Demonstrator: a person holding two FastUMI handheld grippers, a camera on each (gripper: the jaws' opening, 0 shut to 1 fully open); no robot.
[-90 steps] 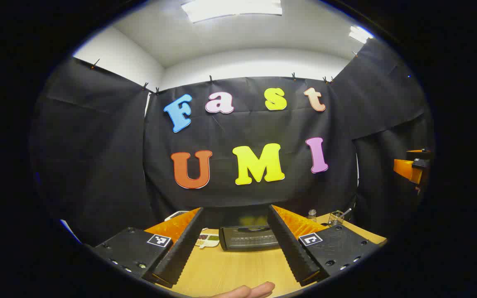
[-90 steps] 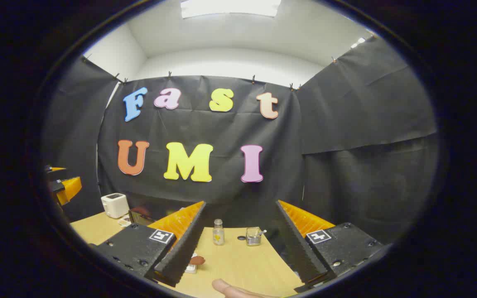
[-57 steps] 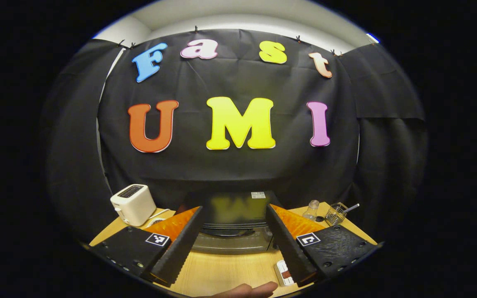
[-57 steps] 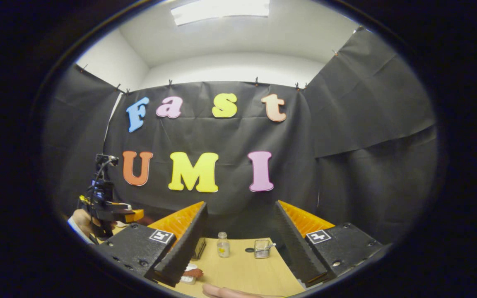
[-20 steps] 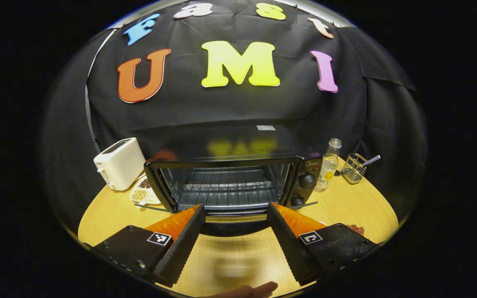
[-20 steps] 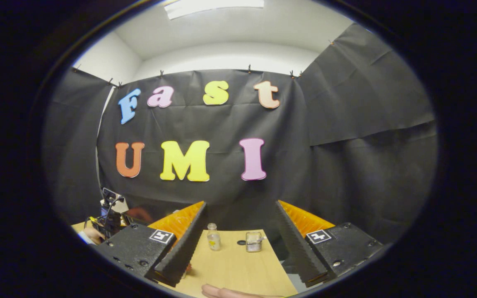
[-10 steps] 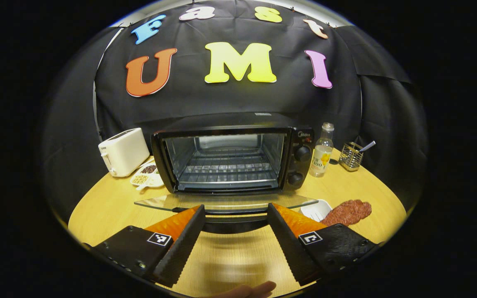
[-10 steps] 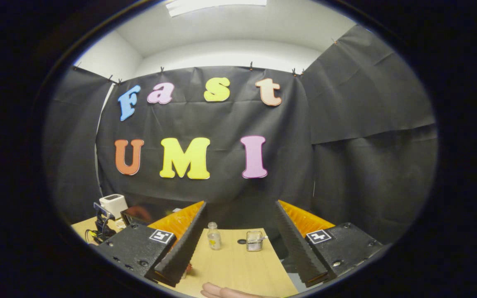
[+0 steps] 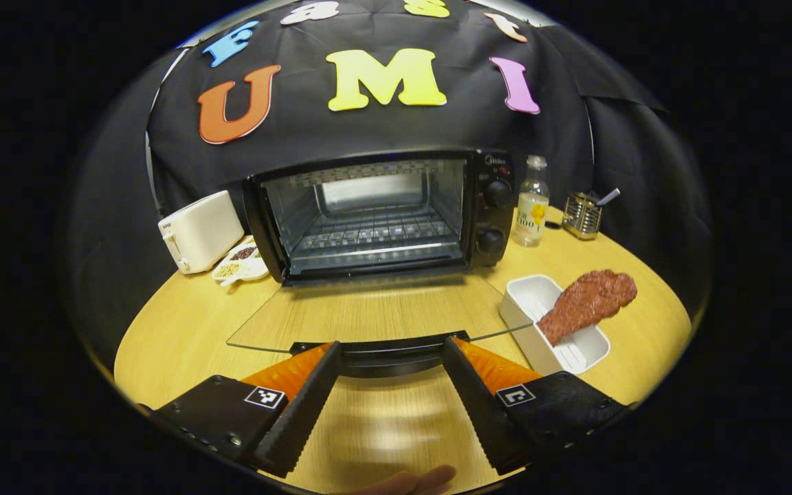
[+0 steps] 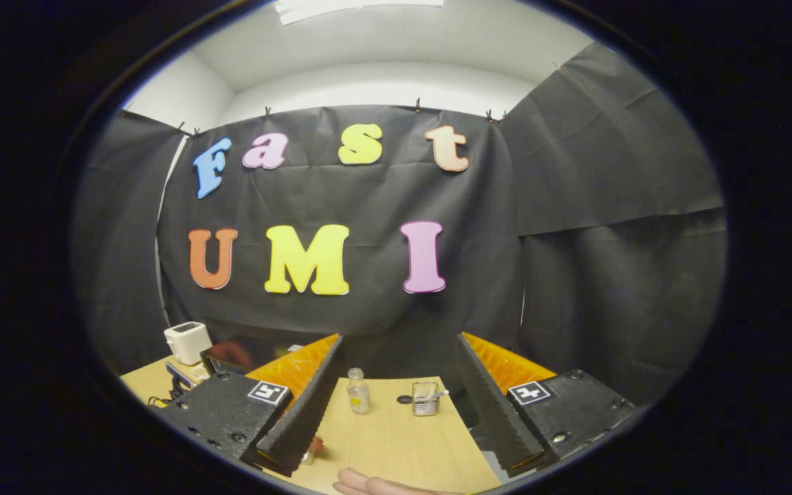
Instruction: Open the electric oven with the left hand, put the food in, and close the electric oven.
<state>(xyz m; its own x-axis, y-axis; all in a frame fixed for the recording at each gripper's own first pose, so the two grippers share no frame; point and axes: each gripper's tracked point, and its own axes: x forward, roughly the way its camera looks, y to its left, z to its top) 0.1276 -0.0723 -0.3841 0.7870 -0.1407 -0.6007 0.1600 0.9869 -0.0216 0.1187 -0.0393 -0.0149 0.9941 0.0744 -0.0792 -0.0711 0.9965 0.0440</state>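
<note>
The black electric oven [image 9: 368,206] stands at the back of the round wooden table, and its wire rack shows inside. Its glass door [image 9: 375,316] lies folded down flat toward me. The door's dark handle [image 9: 386,352] runs across the tips of my left gripper [image 9: 390,347], whose jaws stand wide and open. The food, a reddish-brown piece of meat [image 9: 588,302], rests on a white tray [image 9: 526,306] right of the door. My right gripper [image 10: 399,340] hangs open above the table's right part with nothing between its fingers.
A white toaster [image 9: 200,230] and a small dish of grains [image 9: 239,265] sit left of the oven. A glass bottle [image 9: 532,203] and a wire holder [image 9: 583,214] stand to its right. A hand [image 10: 368,482] shows at the bottom edge.
The oven door has swung down from half open to flat, with my left gripper moving down and back at its handle. The right gripper has hardly moved.
</note>
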